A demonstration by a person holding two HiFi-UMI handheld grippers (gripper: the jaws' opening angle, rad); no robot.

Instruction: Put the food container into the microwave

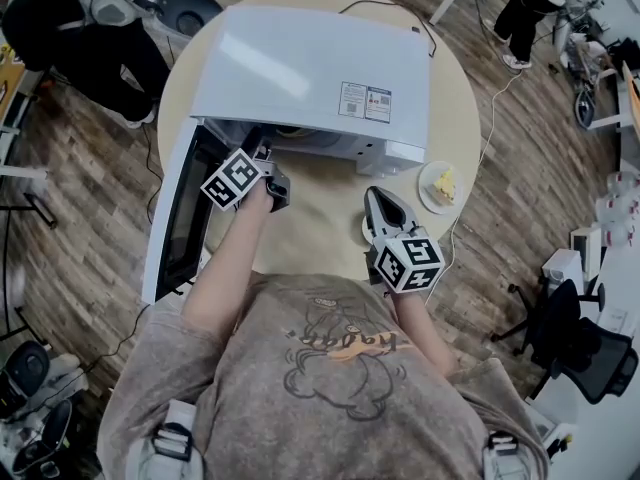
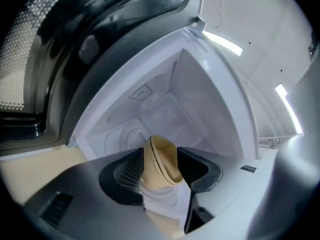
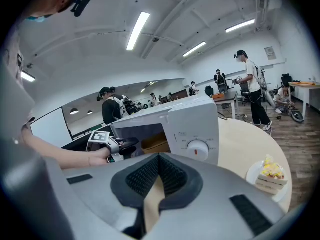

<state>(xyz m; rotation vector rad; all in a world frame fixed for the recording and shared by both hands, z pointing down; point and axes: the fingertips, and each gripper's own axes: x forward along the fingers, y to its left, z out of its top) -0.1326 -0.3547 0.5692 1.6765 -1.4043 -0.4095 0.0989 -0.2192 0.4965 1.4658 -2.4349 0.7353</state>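
Note:
The white microwave [image 1: 310,83] stands on the round table with its door [image 1: 178,213] swung open to the left. My left gripper [image 1: 270,168] is at the mouth of the cavity, shut on a tan food container [image 2: 161,165] that is tilted on its side between the pads. The bare white cavity [image 2: 165,109] lies just ahead of it. In the right gripper view the container [image 3: 155,143] shows inside the opening beside the left gripper [image 3: 107,144]. My right gripper [image 1: 383,203] hovers over the table in front of the microwave, shut and holding nothing [image 3: 159,159].
A small plate with a slice of cake [image 1: 438,186] sits at the table's right edge, near the control panel [image 3: 197,134]. A power cord trails off the table's far side. Chairs, desks and people stand around the room.

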